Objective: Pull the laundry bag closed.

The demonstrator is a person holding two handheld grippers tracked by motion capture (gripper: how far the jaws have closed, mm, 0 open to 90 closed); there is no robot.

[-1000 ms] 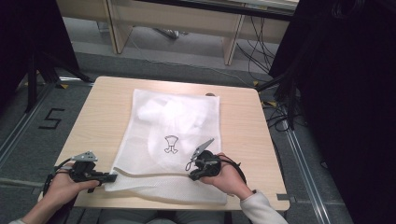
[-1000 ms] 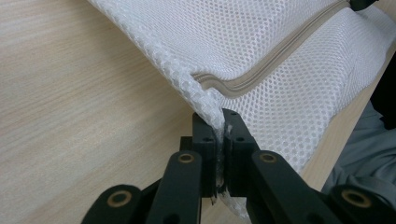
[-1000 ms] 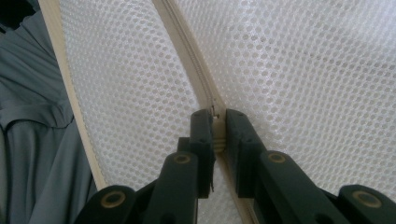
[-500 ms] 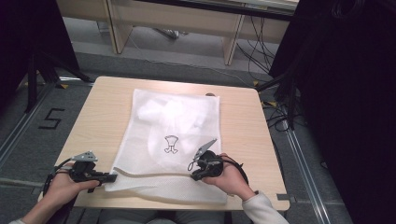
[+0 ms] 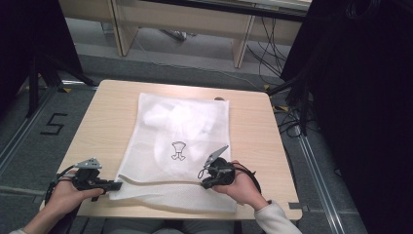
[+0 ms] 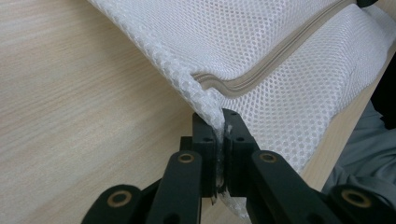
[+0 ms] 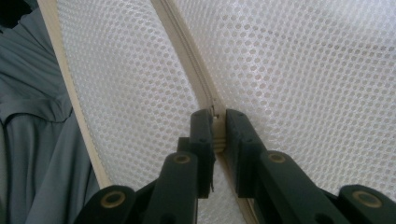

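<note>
A white mesh laundry bag (image 5: 180, 126) lies flat on the wooden table (image 5: 253, 126), with pale cloth inside and a small black logo (image 5: 178, 150) on top. Its beige zipper (image 5: 160, 183) runs along the near edge. My left gripper (image 5: 114, 185) is shut on the bag's near left corner; in the left gripper view the mesh (image 6: 261, 42) is pinched between the jaws of that gripper (image 6: 220, 122), beside the zipper's end (image 6: 261, 77). My right gripper (image 5: 204, 184) is shut on the zipper; the right gripper view has this gripper (image 7: 218, 116) clamping the zipper (image 7: 187, 56) at its slider.
The table's near edge (image 5: 170, 214) lies just beyond the bag's front hem. Bare wood (image 6: 70, 93) spreads to the left of the bag. The person's grey clothing (image 7: 32, 140) is below the table edge. Desk legs and cables (image 5: 272, 53) stand on the floor behind.
My right gripper has shifted slightly to the right and nearer along the zipper line. The left gripper keeps its hold on the corner without moving.
</note>
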